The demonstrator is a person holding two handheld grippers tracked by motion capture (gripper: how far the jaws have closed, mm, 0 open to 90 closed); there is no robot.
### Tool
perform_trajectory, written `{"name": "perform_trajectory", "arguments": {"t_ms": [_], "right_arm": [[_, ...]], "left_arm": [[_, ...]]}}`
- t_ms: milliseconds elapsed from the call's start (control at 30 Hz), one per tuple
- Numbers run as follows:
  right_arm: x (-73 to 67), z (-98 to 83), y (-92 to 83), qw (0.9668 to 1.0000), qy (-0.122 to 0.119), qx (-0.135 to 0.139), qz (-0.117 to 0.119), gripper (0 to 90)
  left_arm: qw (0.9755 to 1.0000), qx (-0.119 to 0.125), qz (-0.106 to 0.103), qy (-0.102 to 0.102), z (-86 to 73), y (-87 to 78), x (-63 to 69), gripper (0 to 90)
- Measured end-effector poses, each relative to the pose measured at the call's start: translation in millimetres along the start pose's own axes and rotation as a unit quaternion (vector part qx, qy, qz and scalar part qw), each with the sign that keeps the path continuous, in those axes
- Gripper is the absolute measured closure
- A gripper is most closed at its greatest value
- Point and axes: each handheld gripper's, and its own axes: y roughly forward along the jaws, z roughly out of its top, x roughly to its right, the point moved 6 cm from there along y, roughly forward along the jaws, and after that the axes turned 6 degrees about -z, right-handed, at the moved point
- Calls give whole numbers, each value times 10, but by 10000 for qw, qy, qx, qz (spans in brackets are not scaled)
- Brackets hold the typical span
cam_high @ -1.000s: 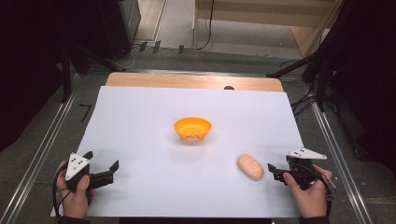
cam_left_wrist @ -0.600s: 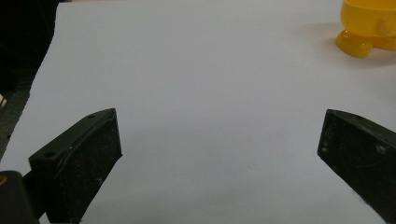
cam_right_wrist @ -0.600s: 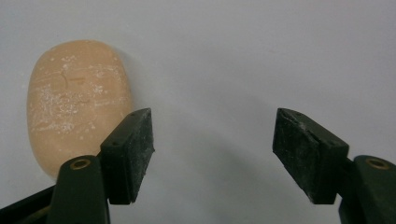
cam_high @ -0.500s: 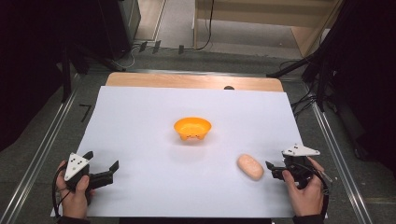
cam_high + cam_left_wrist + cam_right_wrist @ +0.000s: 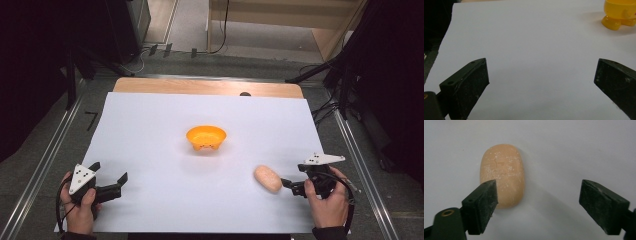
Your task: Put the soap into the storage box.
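Right gripper spreads its fingers at the bread roll

The right gripper (image 5: 286,183) lies low at the right edge of the desk (image 5: 150,150), pointing left at the roll (image 5: 267,178). Its fingers (image 5: 482,205) have just been opening, and compared with a second ago the gripper has crept a little closer to the roll. They are now released and grasp nothing: in the right gripper view the roll (image 5: 502,175) lies flat on the white sheet, ahead of the tips and off toward the left finger, which overlaps its near end, so it is not yet between them.

The left gripper (image 5: 112,187) rests at the near left corner where it was a second ago, its fingers (image 5: 469,85) spread wide over bare sheet, grasping nothing.

The orange bowl (image 5: 206,137) stands upright in the middle of the desk, well apart from the roll and from both grippers, unchanged.

Judging from this, the widening is preparation for a pick-up. The right gripper likely needs to shift sideways to centre on the roll, move forward around it, and clench before anything can be carried, probably to the bowl
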Motion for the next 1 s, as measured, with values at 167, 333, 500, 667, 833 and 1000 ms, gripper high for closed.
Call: {"name": "perform_trajectory", "arguments": {"t_ms": [167,333,500,667,833,1000], "right_arm": [[-141,35,72,9988,-88,-151,450,128],[-229,47,160,9982,-127,-370,450,140],[-285,69,237,9981,-213,-487,313,165],[-360,88,313,9969,-138,-651,427,203],[-407,111,357,9963,-89,-737,423,237],[-439,104,398,9950,-26,-918,402,235]], "left_arm": [[10000,3,-15,-3,0,-1,0,0],[10000,-20,-4,39,-2,0,4,0],[10000,-32,-3,59,-2,3,8,0],[10000,-46,12,70,-3,6,10,0],[10000,-57,14,79,-3,9,12,0],[9999,-60,11,93,-4,9,13,0]]}}
